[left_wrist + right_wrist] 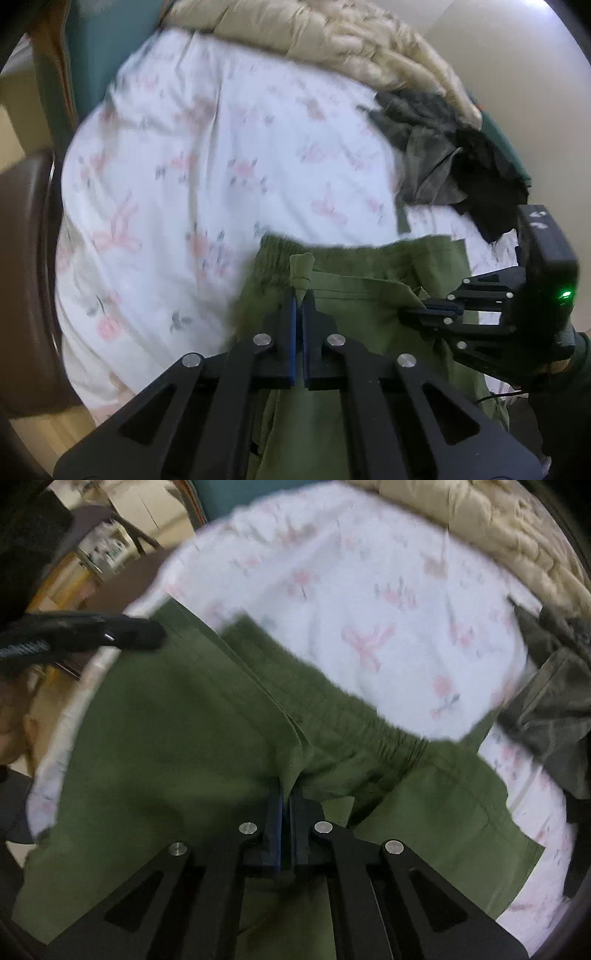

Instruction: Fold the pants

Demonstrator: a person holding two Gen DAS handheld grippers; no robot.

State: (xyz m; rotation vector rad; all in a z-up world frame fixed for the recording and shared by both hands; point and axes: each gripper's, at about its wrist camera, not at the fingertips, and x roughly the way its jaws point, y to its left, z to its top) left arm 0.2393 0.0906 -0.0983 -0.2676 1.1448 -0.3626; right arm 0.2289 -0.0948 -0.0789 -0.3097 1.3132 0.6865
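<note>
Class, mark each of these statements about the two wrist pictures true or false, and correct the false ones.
1. The pants are olive green. True.
2. They lie on a plain blue sheet. False: the sheet is white with pink flowers.
3. The left tongs are shut on the pants' fabric near the waistband. True.
4. The right tongs stand wide open above the pants. False: they are shut, pinching a fold of the green fabric.
5. A heap of dark clothing lies on the bed beyond the pants. True.
</note>
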